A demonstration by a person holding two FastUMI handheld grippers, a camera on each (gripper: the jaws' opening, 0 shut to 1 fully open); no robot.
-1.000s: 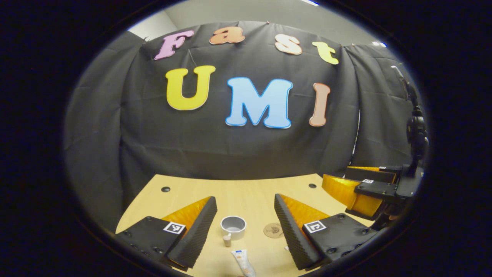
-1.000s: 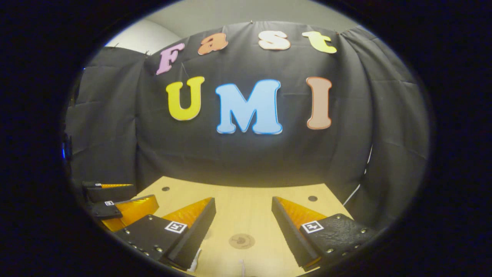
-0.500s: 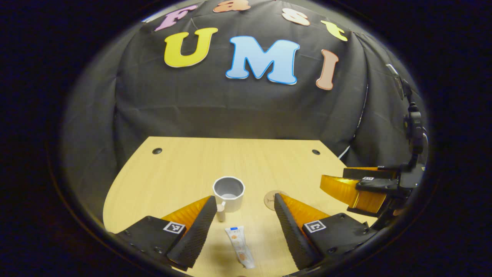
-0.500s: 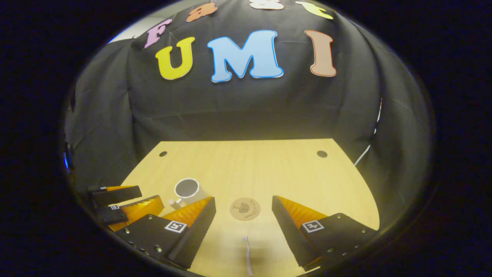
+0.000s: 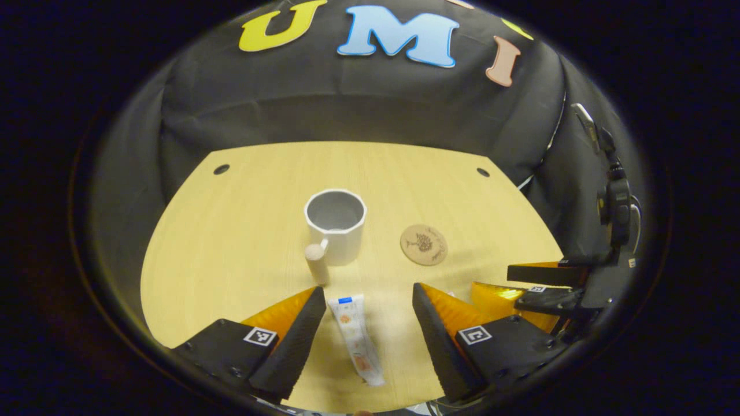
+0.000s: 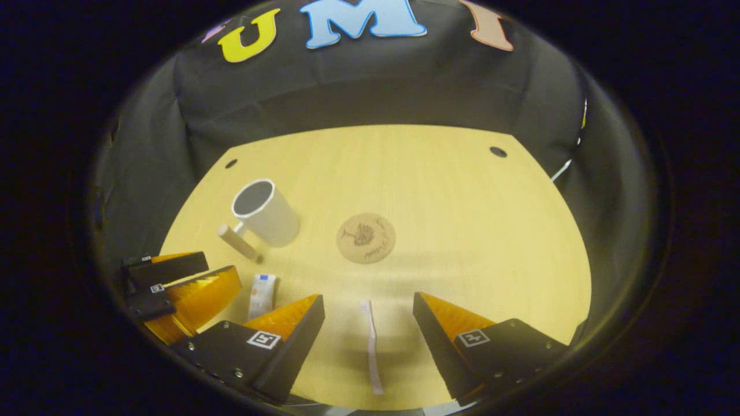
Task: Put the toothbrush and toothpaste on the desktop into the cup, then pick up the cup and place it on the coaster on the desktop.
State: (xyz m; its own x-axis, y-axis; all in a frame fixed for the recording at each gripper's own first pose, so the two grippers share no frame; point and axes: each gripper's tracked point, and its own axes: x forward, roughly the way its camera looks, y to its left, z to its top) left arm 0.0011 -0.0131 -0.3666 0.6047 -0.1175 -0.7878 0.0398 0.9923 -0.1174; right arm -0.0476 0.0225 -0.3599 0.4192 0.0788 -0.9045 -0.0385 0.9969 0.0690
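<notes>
**Inspector:** What is recorded in the left gripper view?

**Clerk:** The left gripper (image 5: 367, 300) is held with fingers spread wide, nothing gripped. The toothpaste (image 5: 356, 338) is seen lying flat on the desktop (image 5: 231, 231) between those fingers, on the near side of the cup (image 5: 335, 225). The cup is upright, its wooden handle (image 5: 316, 263) turned toward the camera. The coaster (image 5: 424, 244) is noted beside the cup, apart from it. The right gripper (image 5: 520, 292) is seen past the coaster at the desktop's edge.

**Inspector:** And the right gripper view?

**Clerk:** The toothbrush (image 6: 372, 345) is shown between the right gripper's (image 6: 369, 306) widely parted fingers, flat on the desktop, nearer than the coaster (image 6: 366, 238). The cup (image 6: 265, 212) stands beyond the toothpaste (image 6: 261, 294).

**Inspector:** Differences from half a second ago?

**Clerk:** Both cameras have been tilted downward; more desktop is revealed, and cup and coaster are now seen clear of the fingers. Finger spread is unchanged.
</notes>
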